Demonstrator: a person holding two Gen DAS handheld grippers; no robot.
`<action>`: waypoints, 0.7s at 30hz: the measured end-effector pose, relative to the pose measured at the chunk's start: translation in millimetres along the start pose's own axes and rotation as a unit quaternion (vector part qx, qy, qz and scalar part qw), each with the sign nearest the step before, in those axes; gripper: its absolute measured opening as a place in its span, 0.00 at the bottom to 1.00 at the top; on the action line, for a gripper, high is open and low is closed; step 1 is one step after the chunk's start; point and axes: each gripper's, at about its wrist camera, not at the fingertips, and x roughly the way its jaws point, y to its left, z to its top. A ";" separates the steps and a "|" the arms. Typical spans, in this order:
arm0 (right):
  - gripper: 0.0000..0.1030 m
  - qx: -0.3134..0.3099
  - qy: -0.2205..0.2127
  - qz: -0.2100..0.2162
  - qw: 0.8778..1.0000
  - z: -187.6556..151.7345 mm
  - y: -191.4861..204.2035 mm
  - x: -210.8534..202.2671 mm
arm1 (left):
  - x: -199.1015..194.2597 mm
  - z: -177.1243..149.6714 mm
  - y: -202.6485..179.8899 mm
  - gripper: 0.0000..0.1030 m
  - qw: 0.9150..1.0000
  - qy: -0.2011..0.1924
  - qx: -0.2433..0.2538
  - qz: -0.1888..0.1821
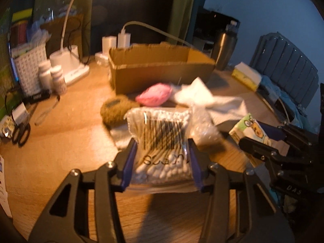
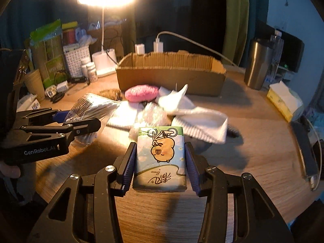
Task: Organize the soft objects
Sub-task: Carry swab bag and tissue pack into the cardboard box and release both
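Note:
My left gripper [image 1: 162, 151] is shut on a clear bag of cotton swabs [image 1: 162, 133], held just above the wooden table; it also shows in the right wrist view [image 2: 93, 107]. My right gripper [image 2: 160, 151] is shut on a tissue pack [image 2: 161, 156] printed with a cartoon capybara; the pack also shows at the right of the left wrist view [image 1: 253, 129]. Behind them lie a pink plush [image 2: 141, 92], a white sock [image 2: 198, 119], a bubble-wrap piece [image 2: 149, 113] and a brown fuzzy item [image 1: 114, 111]. An open cardboard box [image 2: 172, 75] stands beyond the pile.
A desk lamp [image 2: 104, 58], white pill bottles [image 2: 90, 68] and a white basket [image 2: 77, 58] stand at the back left. A steel tumbler [image 2: 257, 66] and a yellow tissue box [image 2: 283, 101] are at the right. Scissors [image 1: 20, 133] lie at the left edge.

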 end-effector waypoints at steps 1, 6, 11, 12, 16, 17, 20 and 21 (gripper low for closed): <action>0.47 0.000 -0.006 0.003 1.000 3.0 -1.6 -4.2 | -3.0 3.3 -1.3 0.48 1.000 -0.006 0.001 -0.001; 0.47 -0.004 -0.038 0.005 0.999 18.3 -6.7 -22.0 | -18.2 22.1 -10.4 0.48 0.999 -0.040 0.011 -0.005; 0.47 -0.005 -0.058 0.010 0.998 32.4 -15.8 -29.2 | -27.2 36.3 -19.8 0.48 0.998 -0.063 0.019 -0.006; 0.47 -0.006 -0.061 0.011 0.998 34.5 -16.7 -30.1 | -28.1 39.5 -20.1 0.48 0.997 -0.068 0.020 -0.003; 0.47 -0.008 -0.078 0.013 0.997 45.6 -23.3 -32.1 | -32.1 53.7 -20.2 0.48 0.996 -0.087 0.016 0.012; 0.47 -0.008 -0.081 0.013 0.997 48.8 -25.5 -32.0 | -32.7 58.0 -19.9 0.48 0.996 -0.092 0.016 0.015; 0.47 -0.009 -0.094 0.013 0.995 59.4 -33.7 -30.7 | -34.1 69.0 -21.6 0.48 0.994 -0.106 0.017 0.024; 0.47 -0.009 -0.097 0.013 0.995 62.1 -34.8 -29.7 | -33.8 72.0 -22.1 0.48 0.994 -0.110 0.017 0.025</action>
